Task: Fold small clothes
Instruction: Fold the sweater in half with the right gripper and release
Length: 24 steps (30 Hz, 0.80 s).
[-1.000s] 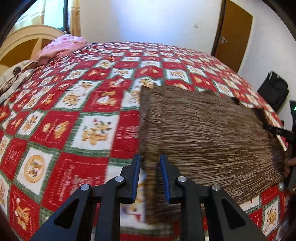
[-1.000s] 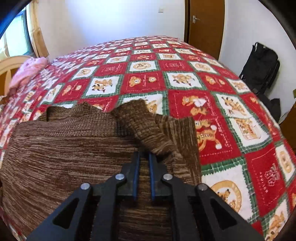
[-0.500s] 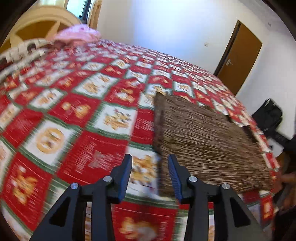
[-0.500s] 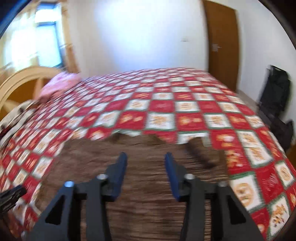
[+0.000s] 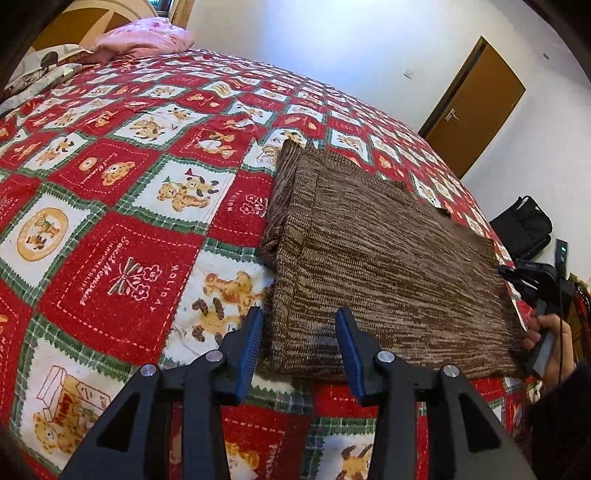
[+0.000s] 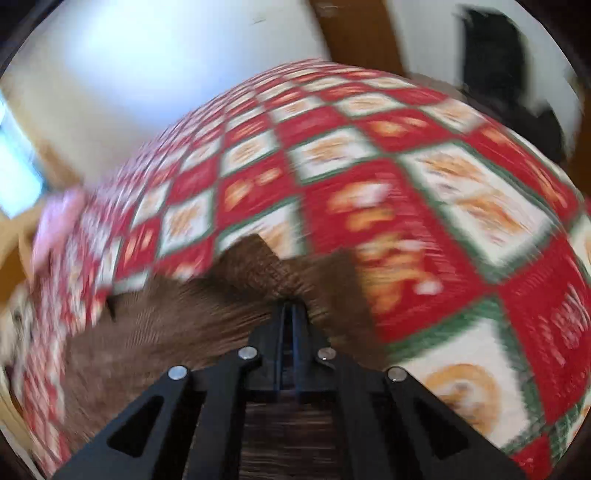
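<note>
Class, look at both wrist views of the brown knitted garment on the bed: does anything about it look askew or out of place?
Mostly tidy: the brown garment lies folded flat on the patchwork bedspread. One oddity: in the blurred right wrist view a flap of the knit stands up in a peak at the right gripper, whose jaws look nearly shut. The left gripper is open, holding nothing.

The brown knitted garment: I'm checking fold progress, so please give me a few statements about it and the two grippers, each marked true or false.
1. The brown knitted garment lies on a red, white and green checked bedspread. True.
2. The left gripper is clamped on the garment. False: its jaws stand apart over the garment's near corner.
3. The right gripper has its jaws nearly together at the knit. True.
4. A blue pillow lies at the bed's far end. False: the pillow is pink.
</note>
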Available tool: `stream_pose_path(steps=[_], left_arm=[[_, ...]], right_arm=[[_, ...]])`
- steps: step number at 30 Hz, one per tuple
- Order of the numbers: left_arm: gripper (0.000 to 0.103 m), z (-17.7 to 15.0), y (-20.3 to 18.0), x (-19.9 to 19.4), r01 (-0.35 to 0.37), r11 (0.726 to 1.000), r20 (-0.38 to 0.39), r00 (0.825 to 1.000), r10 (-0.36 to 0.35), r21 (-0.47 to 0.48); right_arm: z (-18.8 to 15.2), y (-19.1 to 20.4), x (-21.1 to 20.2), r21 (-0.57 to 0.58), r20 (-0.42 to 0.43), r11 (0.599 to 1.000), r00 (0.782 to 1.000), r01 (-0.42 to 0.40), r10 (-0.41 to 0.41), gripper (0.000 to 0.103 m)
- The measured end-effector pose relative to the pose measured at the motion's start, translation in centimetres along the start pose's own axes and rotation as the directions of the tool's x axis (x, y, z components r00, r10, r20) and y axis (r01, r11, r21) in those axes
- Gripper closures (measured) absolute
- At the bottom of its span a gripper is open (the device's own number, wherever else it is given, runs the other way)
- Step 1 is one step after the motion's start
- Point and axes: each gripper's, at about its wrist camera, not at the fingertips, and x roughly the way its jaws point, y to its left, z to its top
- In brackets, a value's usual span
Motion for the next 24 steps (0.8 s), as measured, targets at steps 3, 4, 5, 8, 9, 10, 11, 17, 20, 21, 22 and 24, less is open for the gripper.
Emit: stream_pose_path(steps=[3, 4, 5, 8, 9, 10, 11, 17, 20, 21, 22, 24], left_arm=[[0.049, 0.0, -0.3, 0.3, 0.011, 1.000, 0.011, 1.000, -0.011, -0.007], [0.047, 0.0, -0.4, 0.3, 0.010, 1.000, 0.016, 1.000, -0.009, -0.008], [0.047, -0.1, -0.5, 0.2, 0.010, 1.000, 0.021, 1.000, -0.010, -0.012], [0.047, -0.2, -0.1, -0.2, 0.017, 0.998, 0.034, 0.999, -0.015, -0.054], [0.047, -0.2, 0.1, -0.5, 0.011, 0.997, 0.047, 0.999, -0.008, -0.071], [0.047, -0.3, 0.3, -0.8, -0.004, 0.996, 0.066, 0.998, 0.010, -0.089], [0.047, -0.4, 0.6, -1.2, -0.032, 0.994, 0.094, 0.995, 0.042, -0.108], [0.047, -0.4, 1.0, -0.7, -0.072, 0.991, 0.074, 0.994, 0.081, -0.116], [0.047, -0.2, 0.3, -0.4, -0.111, 0.991, 0.068, 0.991, 0.116, -0.079], [0.047, -0.1, 0.0, -0.3, -0.128, 0.990, 0.062, 0.989, 0.132, -0.058], [0.047, -0.1, -0.2, -0.1, -0.141, 0.989, 0.058, 0.988, 0.143, -0.045], [0.046, -0.1, -0.4, 0.1, -0.158, 0.987, 0.052, 0.986, 0.160, -0.036]], right_arm=[[-0.6, 2.8, -1.9, -0.107, 0.039, 0.994, 0.999, 0.015, -0.010, 0.086], [-0.9, 4.2, -2.5, -0.143, 0.054, 0.990, 0.999, 0.015, -0.008, 0.086], [-1.1, 5.9, -3.1, -0.186, 0.070, 0.983, 0.997, 0.003, 0.010, 0.083], [-2.2, 11.5, -3.8, -0.324, 0.058, 0.942, 0.992, -0.087, 0.112, 0.067], [-2.8, 13.1, -3.8, -0.371, 0.030, 0.920, 0.989, -0.125, 0.147, 0.063], [-3.6, 15.0, -3.8, -0.415, -0.003, 0.894, 0.983, -0.168, 0.183, 0.059], [-4.5, 17.0, -3.6, -0.452, -0.033, 0.868, 0.976, -0.205, 0.213, 0.051], [-8.5, 22.6, -2.6, -0.545, -0.111, 0.792, 0.960, -0.277, 0.259, 0.043], [-9.4, 23.3, -1.7, -0.536, -0.113, 0.801, 0.963, -0.266, 0.244, 0.043], [-9.8, 23.5, -1.5, -0.538, -0.091, 0.810, 0.972, -0.232, 0.218, 0.043], [-10.0, 23.6, -1.5, -0.542, -0.075, 0.815, 0.978, -0.204, 0.195, 0.043], [-10.4, 23.8, -1.1, -0.544, -0.088, 0.814, 0.979, -0.202, 0.184, 0.051]])
